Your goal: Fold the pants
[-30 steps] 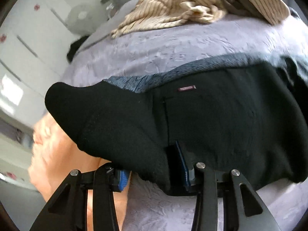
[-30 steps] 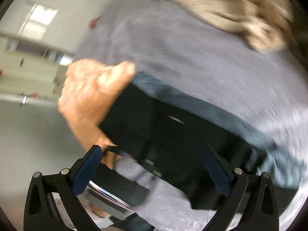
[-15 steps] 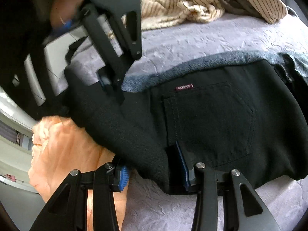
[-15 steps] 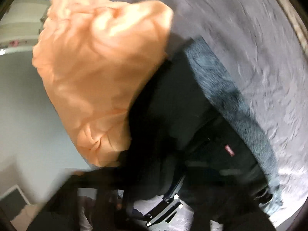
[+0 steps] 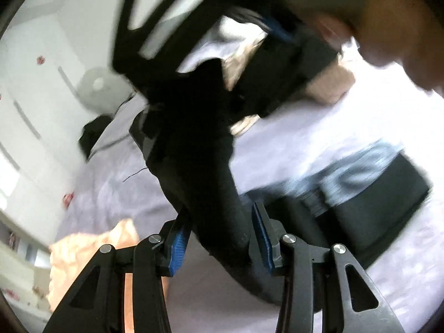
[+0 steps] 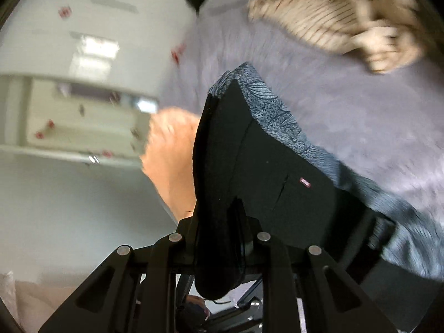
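On bedspread (image 6: 347, 105): black pants (image 6: 277, 183), both hand-held grippers clamped on fabric.

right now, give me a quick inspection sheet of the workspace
surface: lilac bedspread, wrinkled
job's things: black pants lifted at one end, patterned blue waistband showing
clutter: striped beige garment; orange cloth at the bed edge
grippers: left gripper shut on a bunched fold of pants; right gripper shut on the pants edge
cables: thin dark cord by a black item on the bed
surroundings: white cabinets, blurred
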The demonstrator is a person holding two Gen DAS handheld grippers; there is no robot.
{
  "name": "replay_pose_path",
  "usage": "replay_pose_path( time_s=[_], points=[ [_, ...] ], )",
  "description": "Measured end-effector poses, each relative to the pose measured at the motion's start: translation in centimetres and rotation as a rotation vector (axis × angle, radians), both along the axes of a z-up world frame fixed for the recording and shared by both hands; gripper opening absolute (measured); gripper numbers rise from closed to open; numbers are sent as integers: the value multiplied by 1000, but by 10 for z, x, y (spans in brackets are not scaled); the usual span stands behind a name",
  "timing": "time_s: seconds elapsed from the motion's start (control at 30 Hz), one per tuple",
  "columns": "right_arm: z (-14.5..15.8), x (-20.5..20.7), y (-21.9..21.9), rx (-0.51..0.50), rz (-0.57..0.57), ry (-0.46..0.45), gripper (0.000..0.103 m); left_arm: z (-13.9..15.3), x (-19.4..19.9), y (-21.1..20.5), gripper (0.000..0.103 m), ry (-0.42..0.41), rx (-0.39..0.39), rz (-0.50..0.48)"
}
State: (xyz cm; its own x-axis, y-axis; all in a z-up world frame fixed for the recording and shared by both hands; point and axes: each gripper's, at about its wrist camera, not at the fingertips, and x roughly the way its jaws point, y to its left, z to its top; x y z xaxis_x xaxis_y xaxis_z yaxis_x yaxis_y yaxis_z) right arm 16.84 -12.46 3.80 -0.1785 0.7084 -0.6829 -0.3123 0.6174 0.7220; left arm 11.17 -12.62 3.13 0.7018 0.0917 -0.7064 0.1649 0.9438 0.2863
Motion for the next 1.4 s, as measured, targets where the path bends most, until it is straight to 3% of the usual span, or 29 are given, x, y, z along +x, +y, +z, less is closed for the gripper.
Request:
replay_pose_path(
  time_s=[0.13, 0.3, 0.43, 0.57, 0.67, 0.73, 0.8, 0.83, 0.93, 1.0, 1.07, 1.1, 1.13, 1.2, 1.23, 1.27, 1.3, 1.4],
  points=[
    [18, -11, -99, 81, -152, -36, 22, 18, -2, -72, 44, -18, -8, -128],
    [9, -30, -225, 155, -349, -38, 22, 8, -8, -156, 44, -1, 7, -273],
    [-24, -45, -287, 159, -444, -18, 23, -26, -16, -212, 44, 50, 31, -363],
    [-85, -57, -336, 101, -504, 64, 24, -74, -20, -238, 44, 153, 69, -402],
    [-136, -68, -347, 81, -527, 148, 24, -104, -23, -241, 44, 220, 113, -408],
    [-151, -74, -349, 85, -540, 171, 24, -108, -24, -244, 45, 235, 126, -416],
    [-161, -79, -350, 110, -565, 190, 24, -107, -27, -242, 54, 257, 129, -424],
    [-162, -80, -351, 113, -572, 191, 24, -104, -29, -239, 59, 274, 123, -429],
    [-151, -84, -353, 81, -564, 189, 31, -91, -41, -235, 59, 283, 102, -449],
    [-141, -80, -348, 43, -537, 191, 51, -79, -47, -224, 59, 283, 89, -454],
    [-128, -79, -345, 18, -532, 176, 58, -64, -47, -203, 60, 283, 53, -419],
    [-125, -80, -345, -17, -536, 156, 59, -60, -43, -194, 74, 285, 41, -393],
    [-118, -76, -343, -64, -545, 131, 59, -54, -36, -179, 86, 281, 19, -338],
    [-104, -79, -351, -157, -588, 72, 54, -47, -24, -158, 86, 280, -22, -259],
    [-98, -80, -355, -169, -606, 48, 48, -47, -14, -147, 86, 291, -37, -213],
    [-92, -80, -359, -165, -617, 29, 31, -49, -3, -136, 86, 306, -47, -160],
    [-86, -78, -360, -163, -619, 14, 25, -54, 9, -126, 86, 329, -59, -108],
    [-87, -68, -348, -232, -591, 3, 25, -76, 29, -105, 86, 392, -102, 0]
  ],
)
